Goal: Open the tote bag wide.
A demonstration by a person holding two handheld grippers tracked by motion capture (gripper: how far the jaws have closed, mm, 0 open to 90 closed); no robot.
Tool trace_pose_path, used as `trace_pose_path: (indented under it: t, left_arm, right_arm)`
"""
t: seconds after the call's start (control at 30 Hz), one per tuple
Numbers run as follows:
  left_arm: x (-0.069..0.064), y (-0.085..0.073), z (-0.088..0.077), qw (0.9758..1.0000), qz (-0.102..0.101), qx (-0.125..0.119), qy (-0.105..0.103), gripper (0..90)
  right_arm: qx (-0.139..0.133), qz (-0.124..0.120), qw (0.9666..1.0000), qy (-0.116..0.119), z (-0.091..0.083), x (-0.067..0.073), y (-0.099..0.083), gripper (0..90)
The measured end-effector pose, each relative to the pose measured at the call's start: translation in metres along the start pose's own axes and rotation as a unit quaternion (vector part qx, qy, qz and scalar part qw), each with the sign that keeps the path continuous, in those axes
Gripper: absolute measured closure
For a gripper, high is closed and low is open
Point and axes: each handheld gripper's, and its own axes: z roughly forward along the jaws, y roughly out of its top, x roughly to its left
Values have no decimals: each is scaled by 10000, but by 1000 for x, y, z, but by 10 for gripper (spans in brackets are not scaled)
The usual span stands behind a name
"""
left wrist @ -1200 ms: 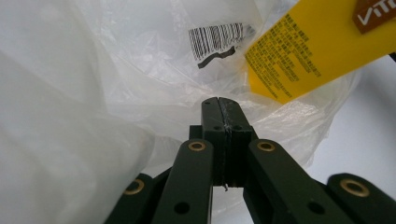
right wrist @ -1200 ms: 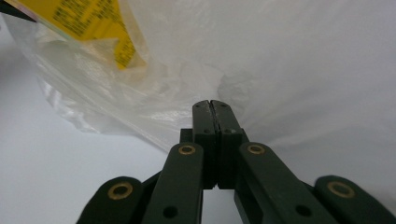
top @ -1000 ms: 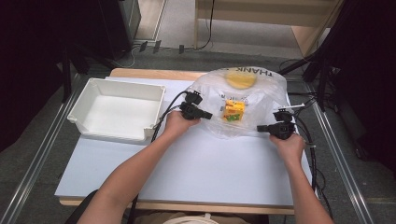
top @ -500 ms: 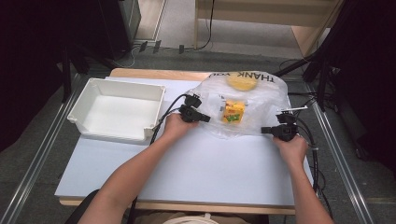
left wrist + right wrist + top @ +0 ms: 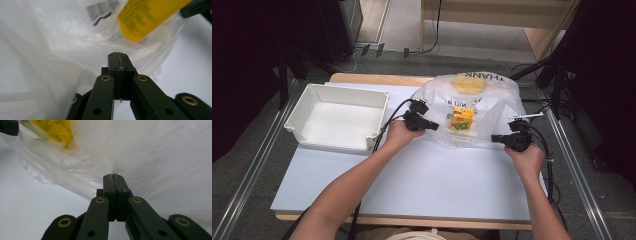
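Note:
A clear plastic bag (image 5: 484,97) with printed lettering lies at the table's far right, and a yellow carton (image 5: 461,119) shows through it. My left gripper (image 5: 434,127) is shut on the bag's near left edge. My right gripper (image 5: 493,138) is shut on the near right edge. In the left gripper view the jaws (image 5: 117,53) meet with thin film pinched between them. The carton (image 5: 147,17) is blurred above and the bag (image 5: 50,50) billows at left. The right gripper view has its jaws (image 5: 112,175) closed at the bag (image 5: 155,152), with the carton (image 5: 55,131) at upper left.
A white rectangular bin (image 5: 329,144) stands on the table's left side, close to the left forearm. Bare white tabletop (image 5: 427,180) stretches toward the person. Cables trail from both grippers. Metal rails run along both sides of the table.
The left gripper has risen slightly with the bag's edge. The right hand has stayed almost in place, and the bag's near edge looks stretched a little wider.

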Motion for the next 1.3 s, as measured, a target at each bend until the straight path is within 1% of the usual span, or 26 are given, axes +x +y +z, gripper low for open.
trace_pose_path:
  t: [0.13, 0.2, 0.27, 0.3, 0.4, 0.5, 0.53, 0.57, 0.67, 0.8, 0.9, 0.93, 0.97, 1.03, 1.07, 1.13, 1.23, 1.3]
  left_arm:
    - [-13, 4, -12, 9998, 149, -60, -89, 900]
    - [-19, 7, -18, 9996, 185, -113, -156, 900]
    - [-24, 10, -24, 9994, 268, -140, -174, 900]
    - [-26, 12, -27, 9992, 312, -139, -190, 900]
    - [-30, 20, -34, 9990, 339, -209, -202, 900]
    - [-31, 32, -41, 9988, 337, -271, -217, 900]
    - [-32, 36, -43, 9988, 321, -291, -221, 900]
    - [-31, 40, -45, 9987, 340, -300, -231, 900]
    - [-29, 55, -50, 9987, 305, -310, -258, 900]
    - [-29, 73, -53, 9987, 365, -305, -156, 900]
    - [-26, 86, -52, 9988, 373, -292, -85, 900]
    - [-25, 89, -52, 9988, 361, -321, -75, 900]
    - [-23, 93, -51, 9988, 353, -325, -113, 900]
    - [-19, 97, -48, 9989, 296, -349, -116, 900]
    - [-16, 100, -46, 9991, 261, -320, -123, 900]
    - [-10, 104, -43, 9993, 245, -297, -30, 900]
    - [0, 107, -37, 9995, 150, -271, 95, 900]
    - [7, 106, -31, 9995, 53, -260, 187, 900]
  right_arm:
    - [-138, -108, 9998, 129, -11, 10, 1, 900]
    - [-116, -197, 9996, 140, -17, 15, 2, 900]
    - [-182, -249, 9994, 186, -23, 19, 4, 900]
    - [-222, -282, 9991, 210, -25, 21, 6, 900]
    - [-275, -406, 9985, 240, -33, 28, 13, 900]
    - [-297, -475, 9980, 279, -39, 35, 22, 900]
    - [-317, -538, 9976, 291, -41, 38, 26, 900]
    - [-325, -554, 9975, 298, -44, 40, 30, 900]
    - [-339, -632, 9969, 318, -49, 43, 44, 900]
    - [-347, -686, 9967, 248, -53, 43, 63, 900]
    - [-319, -709, 9967, 241, -52, 41, 78, 900]
    - [-302, -711, 9967, 243, -51, 41, 81, 900]
    - [-300, -704, 9968, 235, -50, 40, 85, 900]
    - [-289, -687, 9969, 257, -46, 38, 92, 900]
    - [-284, -672, 9970, 261, -45, 37, 95, 900]
    - [-271, -656, 9972, 235, -41, 35, 101, 900]
    - [-276, -655, 9973, 182, -36, 31, 107, 900]
    - [-276, -577, 9979, 142, -32, 27, 110, 900]
